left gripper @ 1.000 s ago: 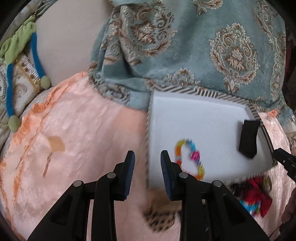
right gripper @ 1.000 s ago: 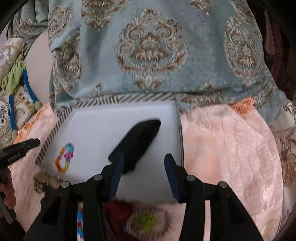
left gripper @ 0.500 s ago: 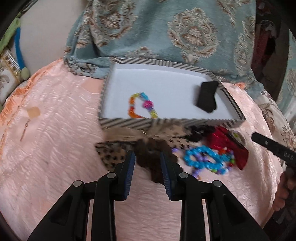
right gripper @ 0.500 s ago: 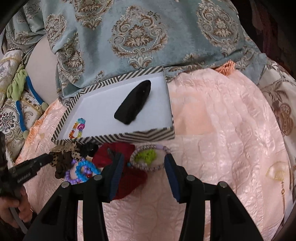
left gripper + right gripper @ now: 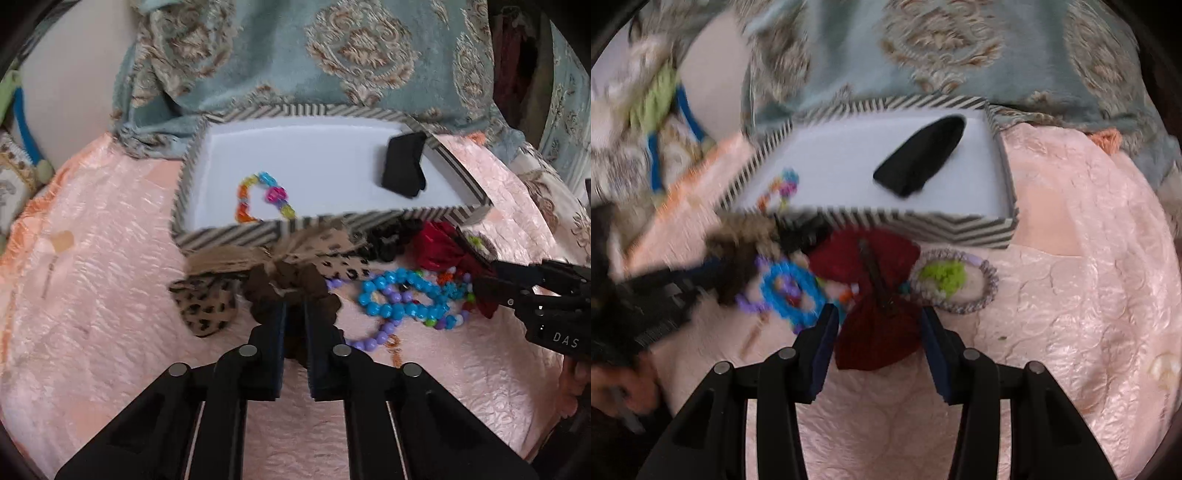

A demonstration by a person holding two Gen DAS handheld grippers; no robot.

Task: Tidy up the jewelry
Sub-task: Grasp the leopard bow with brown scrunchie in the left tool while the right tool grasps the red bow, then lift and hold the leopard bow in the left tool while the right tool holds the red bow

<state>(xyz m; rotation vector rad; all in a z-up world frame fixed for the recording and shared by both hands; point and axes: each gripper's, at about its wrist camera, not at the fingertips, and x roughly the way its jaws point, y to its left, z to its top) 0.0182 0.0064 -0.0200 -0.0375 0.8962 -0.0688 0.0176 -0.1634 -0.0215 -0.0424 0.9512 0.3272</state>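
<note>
Moved: both grippers have come down from over the box (image 5: 236, 236) to the heap of trinkets in front of it; earlier the left looked at bare cloth and the box's left wall, the right at the box floor
Left gripper (image 5: 294, 306): jaws have just been closing; now clenched on the brown scrunchie (image 5: 291, 286), which bulges out on both sides of the fingers (image 5: 275, 347)
Right gripper (image 5: 877, 317): jaws have closed in a little, yet stand apart; red bow (image 5: 875, 295) lies between them; whether the pads touch it I cannot tell
Box: striped walls, white floor; sits on the pink cloth (image 5: 110, 295) against a teal patterned blanket (image 5: 295, 62)
Inside box: rainbow bead bracelet (image 5: 262, 199) near the front left; black pouch (image 5: 404, 168) near the back right
Front of box, left: leopard bow (image 5: 207, 302) touching the front wall, the scrunchie lying on its middle
Front of box, centre: blue bead bracelet (image 5: 399, 295) and a purple bead string (image 5: 369, 339) tangled together, just right of the scrunchie
Front of box, right: red bow beside the blue beads; in the right wrist view a grey band (image 5: 964, 280) with a lime tuft lies just right of it
Person: a hand (image 5: 624, 387) shows blurred at the lower left of the right wrist view, behind the left gripper
</note>
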